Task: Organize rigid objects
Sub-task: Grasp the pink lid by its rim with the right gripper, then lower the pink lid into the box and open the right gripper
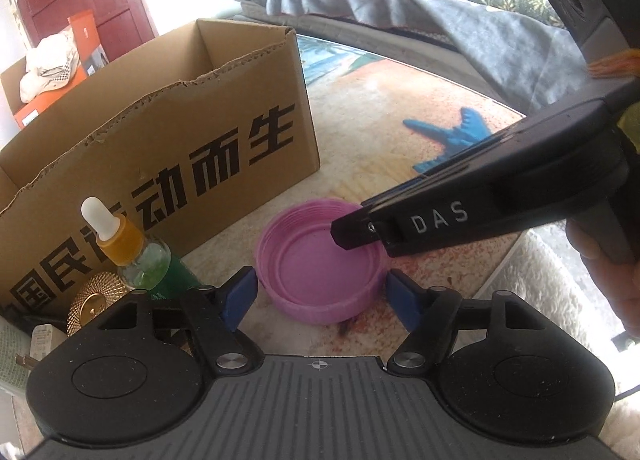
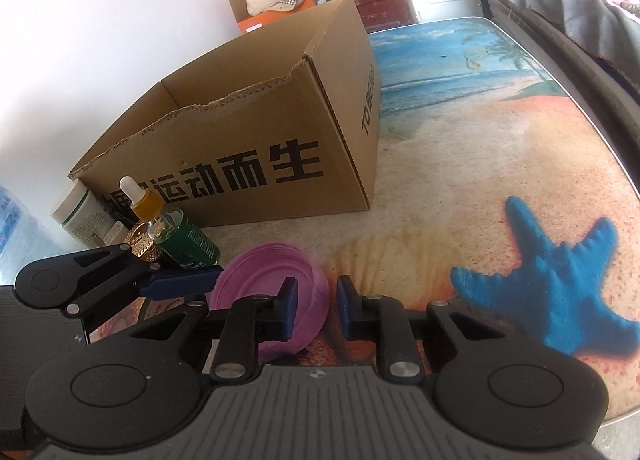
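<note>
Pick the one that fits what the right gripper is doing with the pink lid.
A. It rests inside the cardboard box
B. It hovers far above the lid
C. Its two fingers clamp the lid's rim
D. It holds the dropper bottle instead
C: in the right wrist view the right gripper has one finger inside and one outside the rim of the pink lid, closed on the wall.

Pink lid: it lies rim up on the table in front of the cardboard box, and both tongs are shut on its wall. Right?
Not quite. Only the right tongs pinch the pink lid's wall; the left tongs straddle it open, as the left wrist view shows. It does lie rim up before the cardboard box.
</note>
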Demonstrator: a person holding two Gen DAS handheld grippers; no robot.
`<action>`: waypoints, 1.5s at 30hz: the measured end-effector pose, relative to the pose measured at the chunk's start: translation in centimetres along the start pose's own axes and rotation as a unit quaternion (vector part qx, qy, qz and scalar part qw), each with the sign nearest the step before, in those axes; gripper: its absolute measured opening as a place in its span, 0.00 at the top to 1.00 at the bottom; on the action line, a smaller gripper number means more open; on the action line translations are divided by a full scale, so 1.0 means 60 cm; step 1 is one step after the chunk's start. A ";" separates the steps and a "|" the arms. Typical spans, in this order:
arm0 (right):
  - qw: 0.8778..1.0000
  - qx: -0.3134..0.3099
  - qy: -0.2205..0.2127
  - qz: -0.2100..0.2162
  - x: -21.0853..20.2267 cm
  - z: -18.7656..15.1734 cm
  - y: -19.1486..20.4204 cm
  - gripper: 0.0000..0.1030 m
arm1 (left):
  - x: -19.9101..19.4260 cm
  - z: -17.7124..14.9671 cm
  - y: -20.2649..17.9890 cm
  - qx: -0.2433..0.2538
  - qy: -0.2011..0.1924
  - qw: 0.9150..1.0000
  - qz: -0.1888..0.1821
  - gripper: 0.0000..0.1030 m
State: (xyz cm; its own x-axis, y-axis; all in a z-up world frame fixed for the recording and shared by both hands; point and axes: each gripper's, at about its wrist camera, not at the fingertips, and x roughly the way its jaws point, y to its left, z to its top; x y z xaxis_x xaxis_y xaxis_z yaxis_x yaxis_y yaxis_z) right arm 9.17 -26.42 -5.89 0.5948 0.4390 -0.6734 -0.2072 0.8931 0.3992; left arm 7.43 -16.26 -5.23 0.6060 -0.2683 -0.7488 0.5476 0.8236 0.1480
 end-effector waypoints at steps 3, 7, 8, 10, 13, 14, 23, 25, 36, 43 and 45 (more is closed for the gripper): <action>1.000 -0.004 -0.004 0.002 0.000 -0.002 -0.002 0.80 | 0.003 0.003 -0.005 0.000 -0.004 1.000 0.006 0.32; 1.000 -0.006 -0.007 0.001 -0.004 -0.005 -0.003 0.81 | 0.002 0.004 -0.014 0.007 -0.010 1.000 0.013 0.32; 1.000 -0.005 -0.007 0.000 -0.005 -0.006 -0.004 0.81 | 0.001 0.005 -0.016 0.009 -0.012 1.000 0.013 0.32; 1.000 -0.003 -0.007 -0.003 -0.012 -0.006 -0.003 0.81 | -0.004 0.005 -0.019 0.009 -0.014 1.000 0.011 0.32; 1.000 -0.010 -0.020 -0.012 -0.038 -0.003 0.009 0.81 | -0.025 0.008 -0.020 0.008 -0.029 1.000 0.005 0.32; 0.999 -0.014 -0.028 -0.014 -0.051 0.001 0.015 0.81 | -0.036 0.011 -0.020 0.009 -0.038 0.999 0.004 0.32; 0.989 -0.092 -0.117 -0.020 -0.150 0.068 0.109 0.81 | -0.157 0.047 0.016 0.008 -0.139 0.989 0.040 0.32; 0.987 -0.107 -0.122 -0.008 -0.146 0.099 0.131 0.81 | -0.172 0.060 0.040 0.006 -0.150 0.987 0.058 0.32; 0.991 -0.096 0.022 0.089 0.069 0.325 0.200 0.81 | -0.120 0.143 0.252 -0.048 -0.085 0.991 0.097 0.33; 0.980 -0.022 0.169 0.101 0.276 0.373 0.168 0.81 | 0.015 0.159 0.356 -0.085 0.052 0.993 0.064 0.33; 0.976 -0.017 0.194 0.097 0.315 0.378 0.166 0.81 | 0.045 0.164 0.377 -0.088 0.086 0.991 0.059 0.33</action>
State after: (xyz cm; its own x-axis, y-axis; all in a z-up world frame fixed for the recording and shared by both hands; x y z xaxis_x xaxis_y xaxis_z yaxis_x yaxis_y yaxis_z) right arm 35.93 -11.48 -0.54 0.2037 0.5980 -0.7752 -0.3156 0.7896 0.5262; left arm 27.11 -3.28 2.47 0.5450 -0.0881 -0.8338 0.3597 0.9229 0.1376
